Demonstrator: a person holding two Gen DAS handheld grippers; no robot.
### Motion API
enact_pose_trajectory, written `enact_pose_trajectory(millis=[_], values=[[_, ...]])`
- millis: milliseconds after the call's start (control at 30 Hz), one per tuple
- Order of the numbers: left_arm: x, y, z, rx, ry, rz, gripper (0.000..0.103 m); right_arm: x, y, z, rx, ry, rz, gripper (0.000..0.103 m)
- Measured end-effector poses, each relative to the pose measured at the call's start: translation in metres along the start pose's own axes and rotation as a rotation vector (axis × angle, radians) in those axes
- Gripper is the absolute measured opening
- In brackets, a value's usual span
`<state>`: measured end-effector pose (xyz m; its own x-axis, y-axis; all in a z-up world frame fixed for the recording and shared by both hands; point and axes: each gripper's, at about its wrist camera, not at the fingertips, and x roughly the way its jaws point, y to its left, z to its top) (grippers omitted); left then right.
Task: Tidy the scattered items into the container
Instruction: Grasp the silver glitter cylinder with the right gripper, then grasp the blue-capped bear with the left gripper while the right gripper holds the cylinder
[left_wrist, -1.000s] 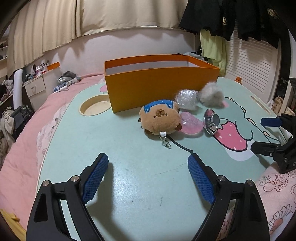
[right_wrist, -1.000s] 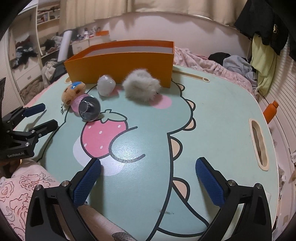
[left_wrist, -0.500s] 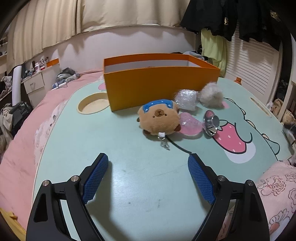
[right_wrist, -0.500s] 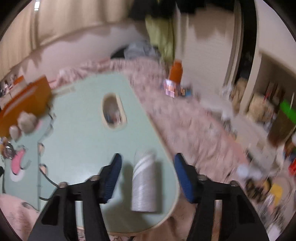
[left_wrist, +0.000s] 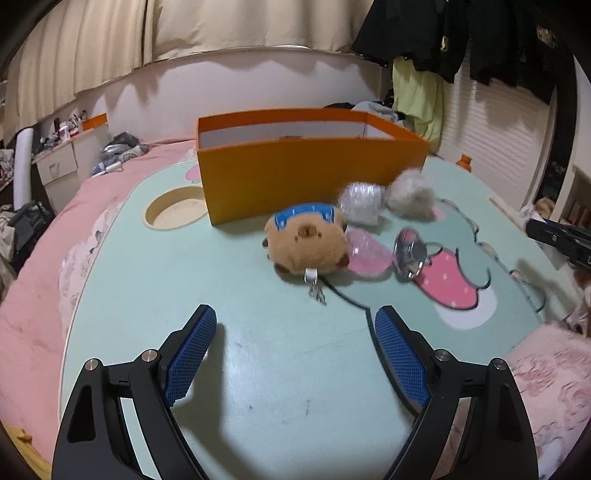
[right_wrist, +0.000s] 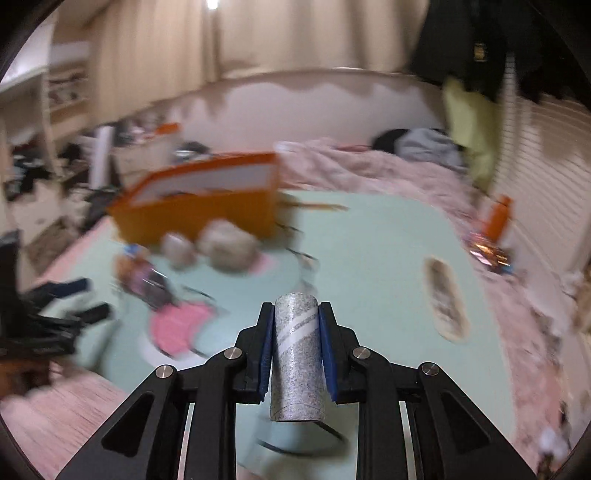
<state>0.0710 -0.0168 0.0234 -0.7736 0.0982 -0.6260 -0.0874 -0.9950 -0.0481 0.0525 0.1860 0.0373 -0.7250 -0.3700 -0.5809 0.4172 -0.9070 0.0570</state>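
An open orange box (left_wrist: 310, 177) stands at the back of the mint table; it also shows blurred in the right wrist view (right_wrist: 207, 206). In front of it lie a brown plush bear (left_wrist: 306, 247), a pink translucent piece (left_wrist: 369, 251), a shiny metal round item (left_wrist: 412, 254), a crinkly silver ball (left_wrist: 360, 203) and a grey fluffy ball (left_wrist: 410, 195). My left gripper (left_wrist: 295, 347) is open and empty, low over the table short of the bear. My right gripper (right_wrist: 296, 314) is shut on a grey glittery roll (right_wrist: 295, 358), held above the table's near right part.
The table (left_wrist: 258, 369) has a round cup recess (left_wrist: 173, 212) at the left and a slot handle (right_wrist: 445, 299) at the right. Pink bedding surrounds it. An orange bottle (right_wrist: 498, 218) stands beyond the right edge. The right gripper's body shows at the far right of the left view (left_wrist: 561, 240).
My right gripper has closed on the grey roll, lifted it and swung left toward the box. My left gripper has edged forward toward the bear, still open.
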Motion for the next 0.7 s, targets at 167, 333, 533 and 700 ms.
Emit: enact_pose_trajectory(millis=[167,333,533,700], values=[[-0.006,0.005,0.022,0.042,-0.051,0.063,0.088,0.03,0.027,0.021,-0.057,0.022,0.072,0.022],[0.005,0.003,0.038,0.129,-0.025,0.044,0.088,0.065,0.044,0.015,-0.1,0.153,0.068,0.022],[0.019,0.001,0.052,0.149,0.01,-0.007,0.087,0.062,0.034,0.013,-0.05,0.149,0.066,0.022],[0.032,0.001,0.06,0.158,0.035,0.008,0.081,0.063,0.028,0.013,-0.02,0.158,0.072,0.022]])
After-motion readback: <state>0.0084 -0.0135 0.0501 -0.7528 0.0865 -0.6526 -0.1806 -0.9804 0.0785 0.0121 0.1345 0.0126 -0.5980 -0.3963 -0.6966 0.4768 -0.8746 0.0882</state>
